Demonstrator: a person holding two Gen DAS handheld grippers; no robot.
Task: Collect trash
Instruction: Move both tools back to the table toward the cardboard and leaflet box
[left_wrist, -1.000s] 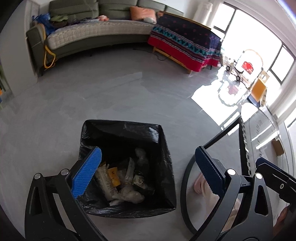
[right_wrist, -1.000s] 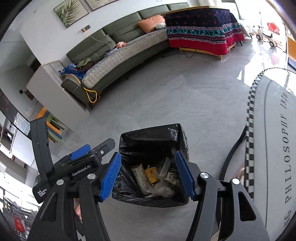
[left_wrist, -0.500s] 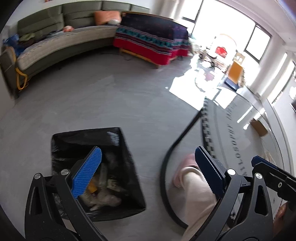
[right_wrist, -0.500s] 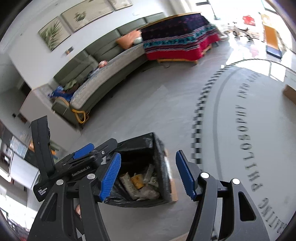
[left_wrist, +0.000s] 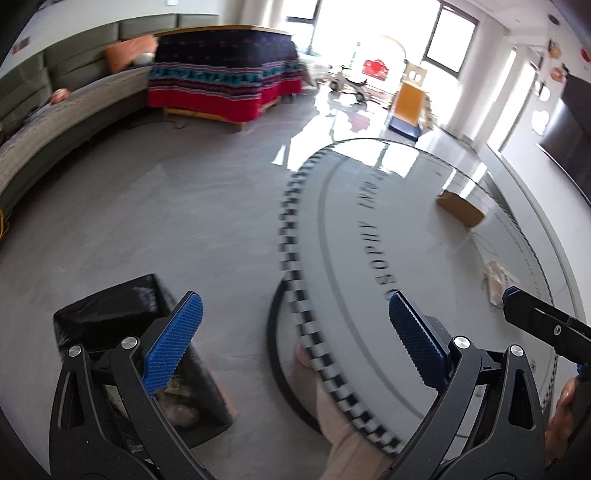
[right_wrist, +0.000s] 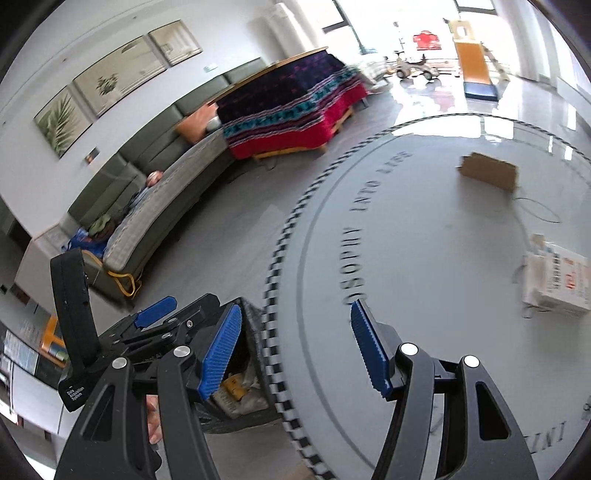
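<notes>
Hand-held grippers (left_wrist: 295, 339) (right_wrist: 295, 350) agape — both empty.

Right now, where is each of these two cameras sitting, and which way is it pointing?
Left wrist: on the left gripper, open, facing the round table and floor, trash bin lower left; the right gripper's tip and a bit of hand show at the right edge.
Right wrist: on the right gripper, open, facing the same table; the left gripper and fingers show at lower left.
Shared: table, bin, cardboard box, white packet, sofa.
</notes>
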